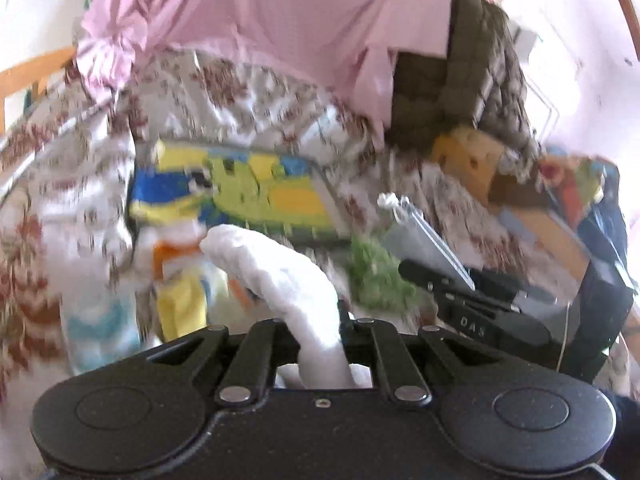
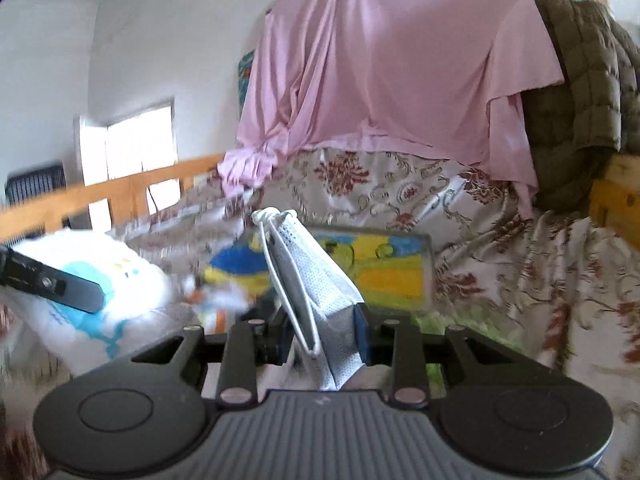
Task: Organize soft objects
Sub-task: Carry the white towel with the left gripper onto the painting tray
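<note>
Grippers, two, hand-held, both clamping soft items. Left gripper [image 1: 320, 332] is pinching a white fabric piece [image 1: 276, 276], a rounded, sock-like shape that is curving up and leftward from between its closed jaws. Right gripper [image 2: 320, 336] is gripping a white mesh pouch [image 2: 316, 276] with a knotted white drawstring cord [image 2: 268, 216]; the pouch is standing upright and leaning left between jaws drawn nearly together.

In the left wrist view the right gripper [image 1: 476, 296] is showing at the right, holding the same pouch [image 1: 424, 232]; small lettering on its black body is reading roughly "DAS", though blur is making this uncertain.

Just beyond the grippers, a white cushion [image 2: 100, 280] with a light blue motif is lying at the left, with one black finger [image 2: 56, 284] of the left gripper crossing in front of it. A green fuzzy item [image 1: 372, 268] is lying on the bed near the right gripper, and small white, orange and yellow pieces [image 1: 180, 276] are lying to the left of the white fabric piece; blur is hiding what they are.

Farther back, a flat rectangular tray or box [image 2: 384, 268] printed in yellow, green and blue is resting on the floral bedspread [image 2: 500, 264]; its contents cannot be told. Behind it, a pink sheet [image 2: 400, 60] is hanging, beside an olive quilted blanket [image 2: 580, 80].
</note>
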A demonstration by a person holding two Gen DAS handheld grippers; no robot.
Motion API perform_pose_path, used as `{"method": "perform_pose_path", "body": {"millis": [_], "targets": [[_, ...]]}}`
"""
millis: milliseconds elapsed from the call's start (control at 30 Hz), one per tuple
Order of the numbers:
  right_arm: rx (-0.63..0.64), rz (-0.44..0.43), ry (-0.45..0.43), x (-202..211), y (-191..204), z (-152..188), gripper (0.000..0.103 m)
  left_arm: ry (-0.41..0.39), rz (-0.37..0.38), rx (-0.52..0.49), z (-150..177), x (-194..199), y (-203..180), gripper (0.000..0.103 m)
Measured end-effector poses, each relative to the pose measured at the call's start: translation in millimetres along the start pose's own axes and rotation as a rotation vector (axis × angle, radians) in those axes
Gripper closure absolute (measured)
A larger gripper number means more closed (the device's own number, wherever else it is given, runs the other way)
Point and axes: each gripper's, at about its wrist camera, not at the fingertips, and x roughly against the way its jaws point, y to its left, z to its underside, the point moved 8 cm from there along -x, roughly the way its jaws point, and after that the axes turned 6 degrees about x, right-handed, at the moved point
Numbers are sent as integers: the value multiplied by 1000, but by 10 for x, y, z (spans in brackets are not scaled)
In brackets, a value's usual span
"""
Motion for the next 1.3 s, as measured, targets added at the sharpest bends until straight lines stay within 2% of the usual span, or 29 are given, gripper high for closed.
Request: {"method": "perform_pose_path", "body": {"millis": [100, 200, 367, 533, 667, 867, 1033, 1300], "targets": [[-55, 9, -5, -400, -142, -150, 68, -58, -35, -20, -336, -238, 4, 93], [-88, 13, 11, -854, -247, -243, 68, -91, -39, -28, -664, -565, 30, 93], [-231, -52, 9, -1400, -454, -230, 68, -79, -69, 24, -1094, -1271, 141, 92], [-310, -38, 50, -1700, -756, -117, 68, -90, -116, 72, -1345, -1862, 321, 92], [-323, -22, 65, -1868, -841, -140, 68, -80, -137, 107, -1380, -2245, 437, 92], [-340, -9, 135, -2164, -859, -53, 68, -11, -190, 117, -1272, -2654, 658, 92], [-340, -9, 204, -2320, -823, 120, 67, 26, -235, 130, -1152, -2794, 847, 92], [-311, 1, 235, -2373, -738, 163, 66, 85, -314, 156, -1045, -2889, 1016, 88]]}}
